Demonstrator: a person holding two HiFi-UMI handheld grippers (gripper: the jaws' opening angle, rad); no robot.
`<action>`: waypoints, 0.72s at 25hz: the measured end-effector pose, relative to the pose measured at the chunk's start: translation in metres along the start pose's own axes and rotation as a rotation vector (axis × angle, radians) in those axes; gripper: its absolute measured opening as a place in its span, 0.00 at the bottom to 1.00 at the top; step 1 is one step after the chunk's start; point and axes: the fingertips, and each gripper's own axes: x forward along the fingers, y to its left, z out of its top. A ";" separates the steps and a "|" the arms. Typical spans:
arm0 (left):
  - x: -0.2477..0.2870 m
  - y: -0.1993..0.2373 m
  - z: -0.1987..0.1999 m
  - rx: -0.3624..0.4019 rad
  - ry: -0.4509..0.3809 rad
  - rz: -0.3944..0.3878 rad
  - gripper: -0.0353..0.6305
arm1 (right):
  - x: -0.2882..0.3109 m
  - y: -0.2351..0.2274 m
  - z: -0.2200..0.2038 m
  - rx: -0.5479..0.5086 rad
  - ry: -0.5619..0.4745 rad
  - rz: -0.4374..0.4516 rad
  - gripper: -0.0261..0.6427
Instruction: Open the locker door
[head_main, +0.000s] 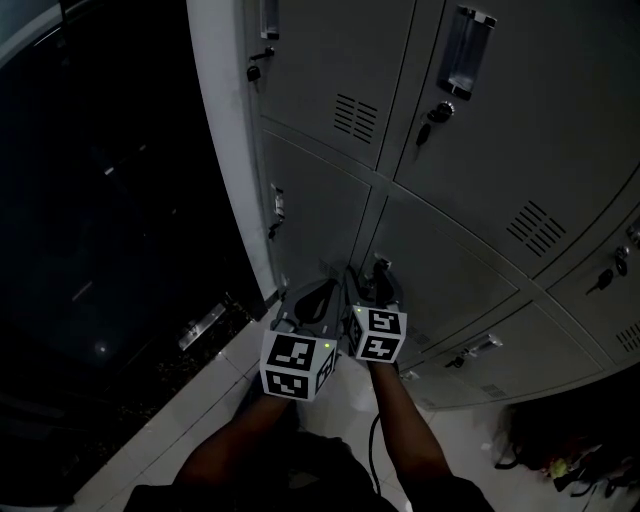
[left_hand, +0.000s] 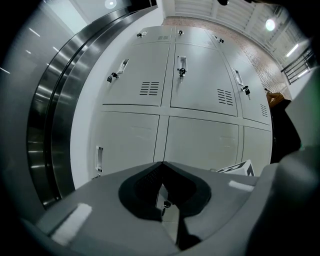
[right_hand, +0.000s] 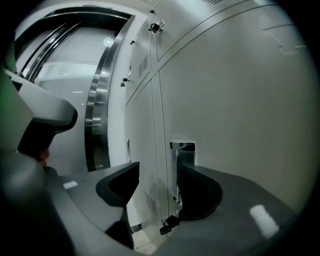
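Note:
Grey lockers fill the wall ahead. The locker door (head_main: 450, 270) in front of my right gripper (head_main: 382, 272) has a chrome handle (right_hand: 183, 146) at its edge and a key (right_hand: 168, 223) hanging below it. In the right gripper view my right gripper (right_hand: 158, 167) is open. The handle stands just beyond the right jaw's tip, and the left jaw is well clear of it. My left gripper (head_main: 322, 294) hangs beside it, a little to the left and short of the doors. Its jaws (left_hand: 162, 164) meet with nothing between them.
Neighbouring lockers carry their own handles (head_main: 465, 50) and keys (head_main: 438, 112). A steel-framed dark glossy panel (head_main: 100, 200) stands to the left of the white end wall (head_main: 228, 150). Pale floor tiles (head_main: 200, 410) lie below, and a dark bag (head_main: 560, 450) sits at lower right.

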 end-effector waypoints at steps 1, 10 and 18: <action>0.000 0.000 0.000 -0.001 0.002 0.000 0.06 | 0.000 0.000 0.000 0.003 0.002 -0.001 0.37; -0.013 0.002 0.005 -0.020 0.018 0.009 0.06 | -0.014 0.004 -0.003 0.012 0.041 -0.032 0.25; -0.025 -0.006 0.010 -0.032 0.022 0.005 0.06 | -0.034 0.024 -0.005 0.013 0.066 0.008 0.21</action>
